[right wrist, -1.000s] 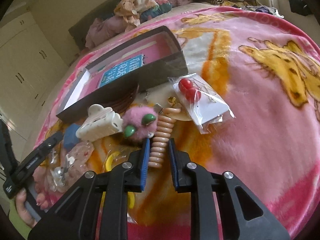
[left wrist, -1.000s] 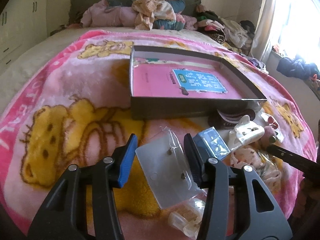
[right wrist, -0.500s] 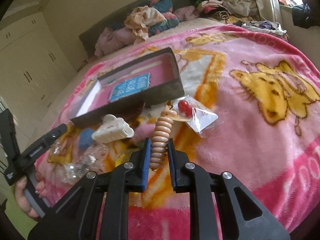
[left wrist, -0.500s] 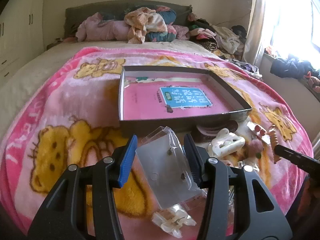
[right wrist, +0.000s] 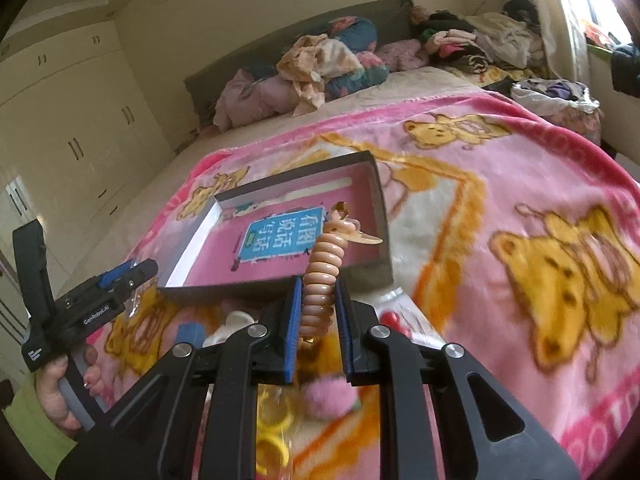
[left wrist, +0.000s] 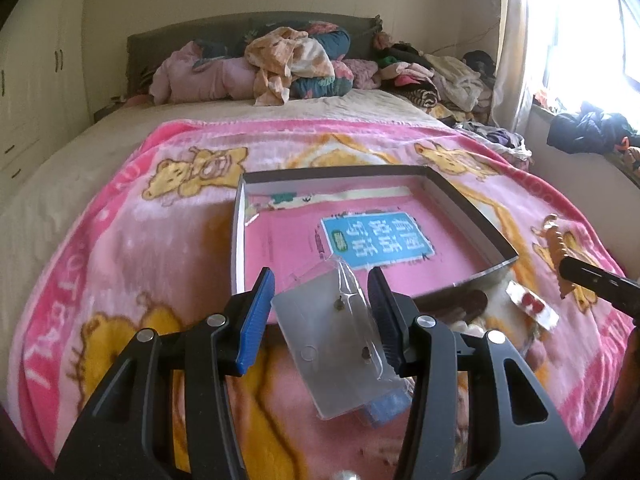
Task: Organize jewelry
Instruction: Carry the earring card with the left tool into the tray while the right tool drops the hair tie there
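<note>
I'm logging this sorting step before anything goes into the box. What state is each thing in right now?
Left tongs: shut on the clear earring packet, raised off the blanket.
Right tongs: shut on the coiled beige hair tie, held upright.
Box: open, lidless, no jewelry inside, only a pink printed bottom.
Red-bead packet: lying on the blanket beside the box.
Pink fuzzy piece: lying on the blanket.

clear earring packet [left wrist: 340, 340] with two small studs, tilted, lifted off the bed, beige spiral hair tie [right wrist: 322, 276] upright in the air, open dark box [left wrist: 472, 216] with pink floor on pink bear blanket [left wrist: 132, 240]
</note>
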